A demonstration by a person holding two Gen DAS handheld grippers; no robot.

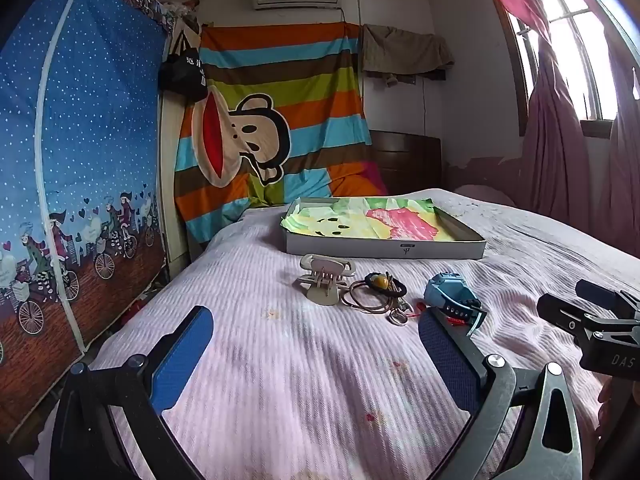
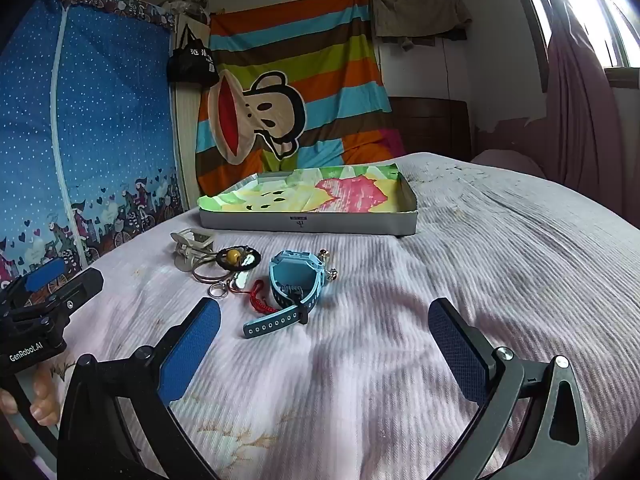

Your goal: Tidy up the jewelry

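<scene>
On the pink bedspread lies a row of small items: a beige claw hair clip (image 1: 323, 282) (image 2: 189, 249), a black hair tie with a yellow bead (image 1: 385, 282) (image 2: 237, 258) on thin bangles and metal rings (image 2: 216, 290), a red cord (image 2: 262, 299), and a blue watch (image 1: 454, 300) (image 2: 294, 280). Behind them stands a shallow grey box (image 1: 384, 250) (image 2: 308, 226) lined with a colourful cloth. My left gripper (image 1: 316, 336) is open, short of the items, its right pad near the watch. My right gripper (image 2: 326, 328) is open, just short of the watch strap.
A blue dotted wardrobe cover (image 1: 80, 160) stands left of the bed. A striped cartoon sheet (image 1: 272, 120) hangs at the far end. Purple curtains (image 1: 560, 152) and a window are to the right. A hand (image 2: 40, 400) holds the left gripper's handle.
</scene>
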